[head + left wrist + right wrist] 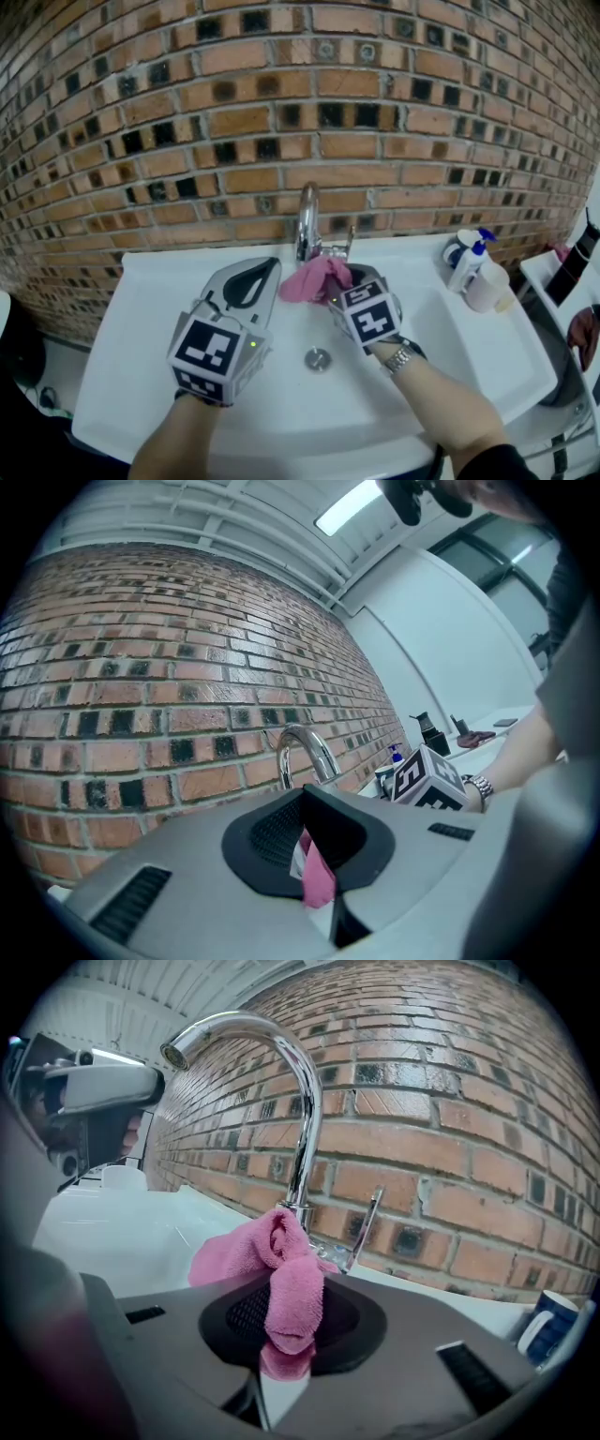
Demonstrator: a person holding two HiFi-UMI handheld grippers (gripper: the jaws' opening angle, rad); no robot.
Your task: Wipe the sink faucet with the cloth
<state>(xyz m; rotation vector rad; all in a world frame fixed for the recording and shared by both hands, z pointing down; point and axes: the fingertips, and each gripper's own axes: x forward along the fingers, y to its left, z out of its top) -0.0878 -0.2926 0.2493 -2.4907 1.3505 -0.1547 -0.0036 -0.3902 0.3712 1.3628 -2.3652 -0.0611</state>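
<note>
Over at the white sink (141, 375), against the brick wall (281, 112), both my grippers are out over the basin. My right gripper (339, 281) is clamped on the pink cloth (314, 278), and the bunched-up end of it sits right at the foot of the chrome faucet (307, 220), just beside the little lever (350, 242). Can't quite tell if the cloth is actually pressed on the metal or just next to it. My left gripper (261, 272) is closed, hanging a bit left of the faucet and apart from the cloth. A sliver of pink shows between its jaws, no clue what that is. The drain (318, 358) is below, between my hands. Off to the right on the sink's rim there's a pump bottle (469, 262) with a blue mug (457, 248) behind it.
</note>
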